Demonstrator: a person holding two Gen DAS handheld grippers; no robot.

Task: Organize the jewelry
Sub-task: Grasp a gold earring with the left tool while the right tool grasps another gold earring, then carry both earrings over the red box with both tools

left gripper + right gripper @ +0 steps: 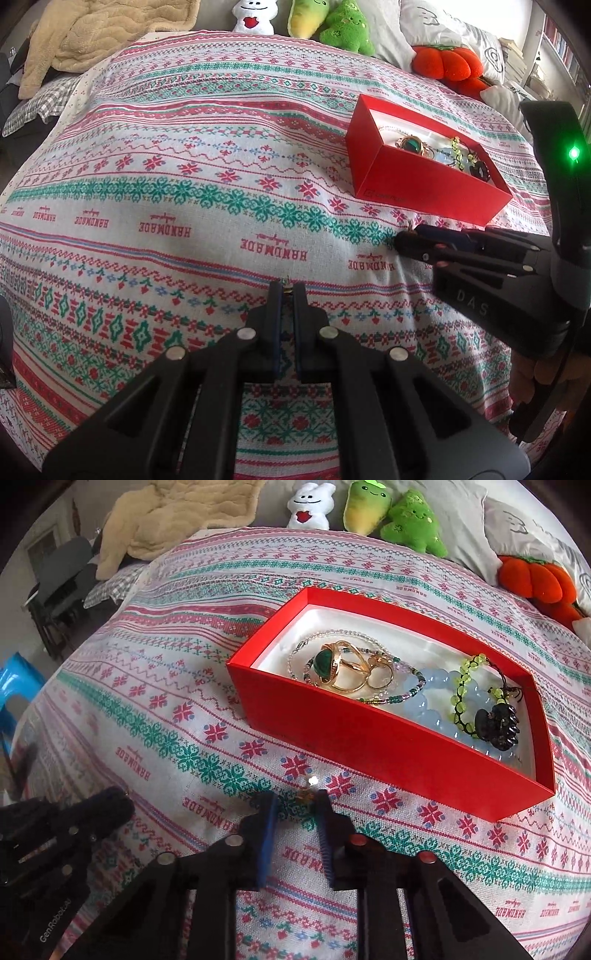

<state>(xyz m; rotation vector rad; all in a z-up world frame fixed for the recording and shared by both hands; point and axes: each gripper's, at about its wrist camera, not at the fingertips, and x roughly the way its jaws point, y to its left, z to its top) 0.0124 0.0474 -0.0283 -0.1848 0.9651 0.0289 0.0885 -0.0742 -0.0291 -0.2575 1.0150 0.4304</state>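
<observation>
Left wrist view
- Left gripper (289, 291): hovering over the near middle of the bed cover (184, 229), jaws almost shut, pinching a tiny metal piece (285, 283) at the tips so as not to drop it.
- Right gripper (406, 240): reaching in from the right edge, tip touching down on the cover just in front of the red box (417, 188); impossible to tell from here how the jaws are standing.
- Red box: sitting near the far right edge, lid off, ready for more jewelry.

Right wrist view
- Right gripper (295, 805): jaws open a little, closing in around a small shiny earring (308, 792) lying on the cover, just beside the near wall of the box.
- Inside the box: gold rings (347, 668), blue bead bracelet (436, 705), green bead bracelet (469, 686), black clip (496, 725) already resting together.
- Soft toys (369, 506): lining the far edge, out of the way.
- Next, probably: lifting the earring over the wall.
</observation>
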